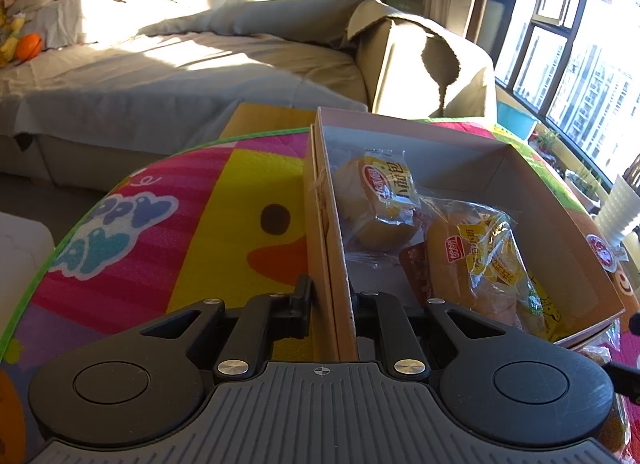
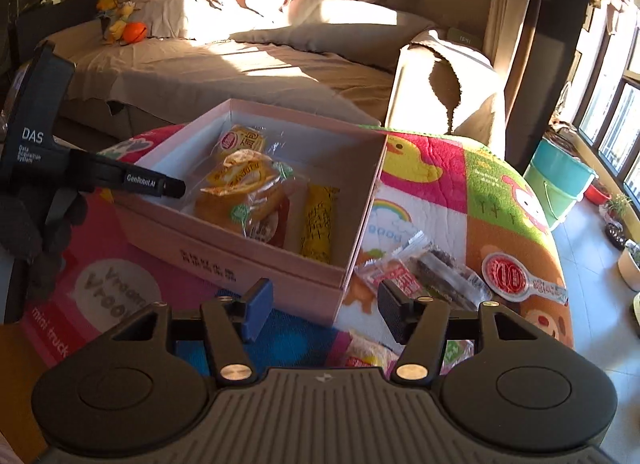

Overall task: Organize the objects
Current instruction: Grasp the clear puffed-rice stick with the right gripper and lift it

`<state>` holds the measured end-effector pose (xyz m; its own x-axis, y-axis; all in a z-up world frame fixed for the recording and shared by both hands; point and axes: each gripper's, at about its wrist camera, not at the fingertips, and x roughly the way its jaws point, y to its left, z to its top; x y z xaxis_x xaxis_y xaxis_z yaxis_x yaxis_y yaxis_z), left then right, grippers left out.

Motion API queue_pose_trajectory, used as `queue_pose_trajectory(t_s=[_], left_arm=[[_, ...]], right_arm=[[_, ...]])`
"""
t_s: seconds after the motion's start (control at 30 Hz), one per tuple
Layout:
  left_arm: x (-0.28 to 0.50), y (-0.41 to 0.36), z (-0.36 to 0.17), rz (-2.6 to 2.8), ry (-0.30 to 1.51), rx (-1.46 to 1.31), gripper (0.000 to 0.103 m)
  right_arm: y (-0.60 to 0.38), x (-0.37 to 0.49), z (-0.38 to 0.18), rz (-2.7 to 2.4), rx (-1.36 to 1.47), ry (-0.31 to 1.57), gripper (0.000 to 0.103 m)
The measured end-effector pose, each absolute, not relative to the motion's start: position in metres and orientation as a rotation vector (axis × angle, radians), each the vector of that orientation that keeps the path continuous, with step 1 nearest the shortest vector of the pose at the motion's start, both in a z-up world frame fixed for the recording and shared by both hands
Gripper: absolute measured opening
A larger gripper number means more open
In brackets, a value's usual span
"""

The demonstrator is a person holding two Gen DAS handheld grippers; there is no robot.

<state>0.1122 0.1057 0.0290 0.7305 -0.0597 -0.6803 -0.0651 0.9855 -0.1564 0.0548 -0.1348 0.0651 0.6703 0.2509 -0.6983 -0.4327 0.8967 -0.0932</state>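
A pink cardboard box [image 2: 256, 268] stands open on a colourful mat. It holds wrapped buns [image 2: 244, 188] and a yellow snack bar [image 2: 318, 220]; the buns also show in the left wrist view [image 1: 472, 260]. My left gripper [image 1: 332, 300] is shut on the box's left wall [image 1: 334, 248], one finger outside and one inside; it also shows in the right wrist view [image 2: 176, 187]. My right gripper [image 2: 326, 312] is open and empty, just in front of the box's near corner. Loose snack packets [image 2: 424, 270] lie on the mat to the right of the box.
The mat [image 1: 224, 204] covers a round-edged surface that drops off at the left and right. A sofa [image 2: 248, 64] stands behind. A teal bucket [image 2: 560, 180] and potted plants stand on the floor by the window at right. More packets [image 2: 368, 352] lie under my right gripper.
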Motion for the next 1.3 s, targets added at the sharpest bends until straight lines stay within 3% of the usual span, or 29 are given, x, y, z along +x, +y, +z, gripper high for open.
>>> queue_pose_trajectory(t_s=[0.37,0.63,0.93,1.07,1.3], left_arm=[[0.117,0.104,0.027,0.017,0.752,-0.175,0.013],[0.114,0.105,0.028,0.008,0.755,-0.168,0.013],[0.111,0.104,0.027,0.002,0.751,-0.177,0.014],[0.111,0.104,0.027,0.002,0.751,-0.179,0.014],[0.112,0.104,0.027,0.002,0.752,-0.181,0.014]], right_arm=[[-0.165,0.044,0.034,0.282,-0.15,0.889,0.061],[-0.155,0.037,0.031,0.296,-0.176,0.902,0.033],[-0.159,0.023,0.045,0.338,-0.154,0.97,0.028],[-0.155,0.016,0.071,0.378,-0.135,0.914,0.028],[-0.136,0.024,0.15,0.455,-0.12,0.656,0.028]])
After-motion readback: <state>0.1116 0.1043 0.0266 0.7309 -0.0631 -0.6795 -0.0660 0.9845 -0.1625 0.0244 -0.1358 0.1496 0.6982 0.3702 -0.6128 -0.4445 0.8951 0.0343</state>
